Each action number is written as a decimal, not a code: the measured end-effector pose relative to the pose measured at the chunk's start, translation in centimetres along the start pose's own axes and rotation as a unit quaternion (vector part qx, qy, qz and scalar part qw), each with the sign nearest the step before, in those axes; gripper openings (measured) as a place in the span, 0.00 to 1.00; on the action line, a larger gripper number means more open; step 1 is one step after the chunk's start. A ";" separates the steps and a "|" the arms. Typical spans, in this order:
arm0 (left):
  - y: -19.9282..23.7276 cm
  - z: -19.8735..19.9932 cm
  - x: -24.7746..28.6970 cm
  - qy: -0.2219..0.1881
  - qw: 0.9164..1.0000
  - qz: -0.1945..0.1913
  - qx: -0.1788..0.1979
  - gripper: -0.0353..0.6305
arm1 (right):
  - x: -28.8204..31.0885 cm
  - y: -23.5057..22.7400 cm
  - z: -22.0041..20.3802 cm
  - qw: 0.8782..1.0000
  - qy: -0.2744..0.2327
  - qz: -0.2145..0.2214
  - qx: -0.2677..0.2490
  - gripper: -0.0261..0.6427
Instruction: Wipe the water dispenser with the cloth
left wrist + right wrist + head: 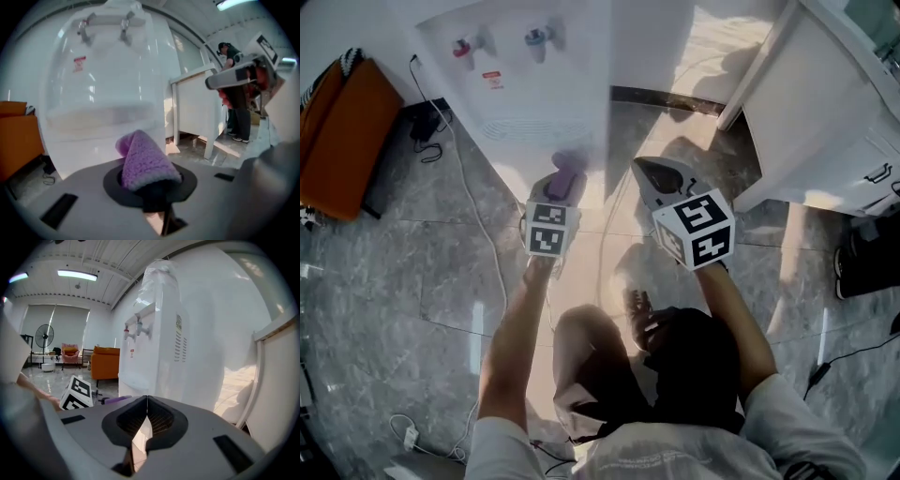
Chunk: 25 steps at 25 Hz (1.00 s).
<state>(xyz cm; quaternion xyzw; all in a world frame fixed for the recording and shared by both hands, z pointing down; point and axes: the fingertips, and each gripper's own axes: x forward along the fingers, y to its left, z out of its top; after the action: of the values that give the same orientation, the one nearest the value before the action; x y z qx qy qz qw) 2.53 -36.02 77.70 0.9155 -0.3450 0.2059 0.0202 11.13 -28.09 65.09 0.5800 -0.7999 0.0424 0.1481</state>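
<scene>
The dispenser's [544, 84] top was cut off by the head view's upper edge, leaving only its red tap [462, 47], blue tap [536, 37] and white front panel in sight. In the left gripper view the dispenser [108, 70] looked hazy and washed out, and the small label under its taps could not be read. The right gripper view showed the dispenser [159, 333] from its side, its top under what looked like crinkled clear film.

The left gripper's [555, 192] jaw tips were hidden from the head camera by the purple cloth [565, 175], which lay against the foot of the front panel in that view. No view settled whether the cloth touched the panel. The person's own head and shoulders hid part of the floor [412, 281] below.

Seen from its own camera, the left gripper [152, 187] was clamped on the cloth [147, 161], which stood up from the jaws in a folded peak and covered their tips. The right gripper [661, 178] hung just beside the left, off the dispenser's corner. In its own view the right gripper [146, 420] had its jaws pressed together with nothing between them, and a sliver of cloth [115, 400] showed beyond its left edge.

An orange sofa [342, 141] stood left of the dispenser and a white cabinet [825, 112] stood right.
</scene>
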 end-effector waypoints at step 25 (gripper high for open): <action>17.0 17.2 -19.6 -0.103 0.977 0.184 0.038 0.15 | 6.3 7.0 20.3 0.981 -0.127 0.131 -0.066 0.06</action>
<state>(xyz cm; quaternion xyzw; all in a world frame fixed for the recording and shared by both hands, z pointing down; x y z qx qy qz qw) -15.40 -39.81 52.54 0.8527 -0.4997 0.1236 -0.0887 -1.02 -36.45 48.28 0.4594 -0.8825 -0.0653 0.0767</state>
